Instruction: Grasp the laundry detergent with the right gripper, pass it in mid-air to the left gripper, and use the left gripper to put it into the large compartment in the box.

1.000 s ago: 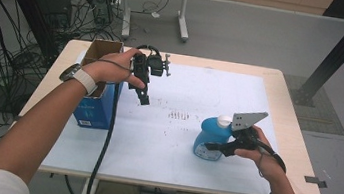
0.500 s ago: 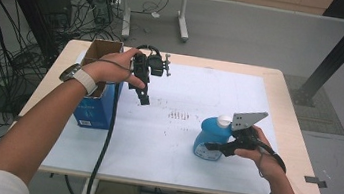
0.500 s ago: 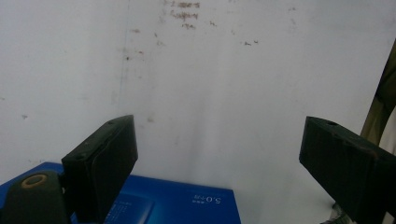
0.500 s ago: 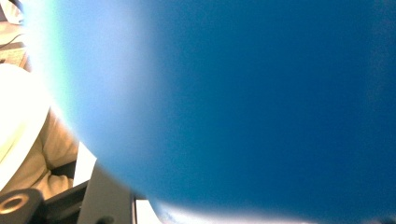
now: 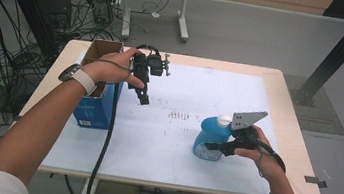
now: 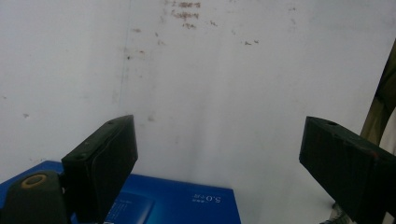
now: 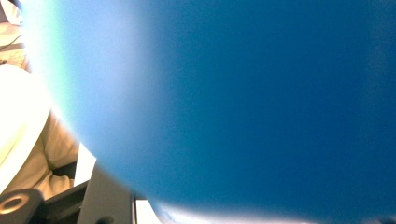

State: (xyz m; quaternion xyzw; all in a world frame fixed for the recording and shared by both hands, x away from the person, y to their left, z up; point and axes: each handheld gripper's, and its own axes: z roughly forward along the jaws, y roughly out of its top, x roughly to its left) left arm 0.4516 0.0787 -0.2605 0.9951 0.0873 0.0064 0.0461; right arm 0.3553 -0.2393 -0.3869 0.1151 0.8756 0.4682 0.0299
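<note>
Blue box [image 5: 95, 109]: stands at the left of the bench in the high view, top flaps open, brown inside. In the left gripper view its blue face with white print lies along the bottom edge [image 6: 177, 205].
Left hand [image 5: 105, 68]: comes in from the lower left of the high view, a watch on the wrist, and holds its tool above the box's right edge.
Left gripper [image 5: 143, 98]: points down and right toward the bench in the high view, near the upper middle of the white sheet. In its own view [image 6: 217, 158] the two black jaws stand wide apart with nothing between them, just bare sheet behind.
Bench [image 5: 289, 107]: pale wood rim, covered by a white sheet carrying small brown marks near the centre of the high view.
Blue bottle [image 5: 207, 142]: stands upright at the right of centre on the sheet, white cap on top. In the right gripper view its blurred blue body [image 7: 243, 102] sits very close to the lens.
Right gripper [image 5: 214, 146]: at the lower right of the high view, lying level with its jaws clamped on the bottle's lower body; the grey three-cornered plate rises above it.
Right hand [image 5: 254, 145]: just right of the bottle, wrapped around the tool's handle.
</note>
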